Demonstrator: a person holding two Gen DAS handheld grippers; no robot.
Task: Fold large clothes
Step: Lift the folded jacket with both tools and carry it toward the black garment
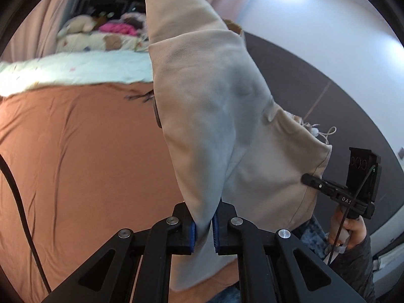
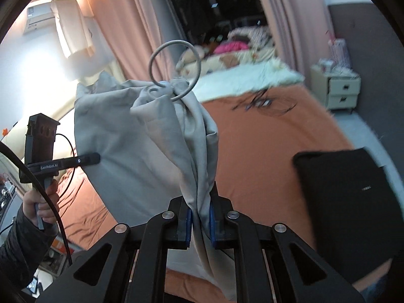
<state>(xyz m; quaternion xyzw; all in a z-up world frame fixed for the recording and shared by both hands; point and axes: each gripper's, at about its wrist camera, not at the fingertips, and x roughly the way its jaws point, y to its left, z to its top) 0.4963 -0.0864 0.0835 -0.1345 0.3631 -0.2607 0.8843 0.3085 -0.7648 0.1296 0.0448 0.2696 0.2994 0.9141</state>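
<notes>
The garment (image 1: 209, 116) filling the centre of the left wrist view is plain pale beige-grey, with a grey drawcord loop (image 2: 174, 68) at upper centre of the right wrist view. Both tongs, left (image 1: 203, 229) and right (image 2: 200, 224), are black with blue pads (image 1: 192, 236). The bed sheet (image 1: 83, 151) is plain rust-orange. A white fluffy blanket (image 1: 75, 69) crosses the upper left. The curtains (image 2: 118, 25) are pink. A black folded item (image 2: 353, 202) sits at lower right.

beige garment (image 1: 214, 116) clamped in left gripper (image 1: 203, 227)
</notes>
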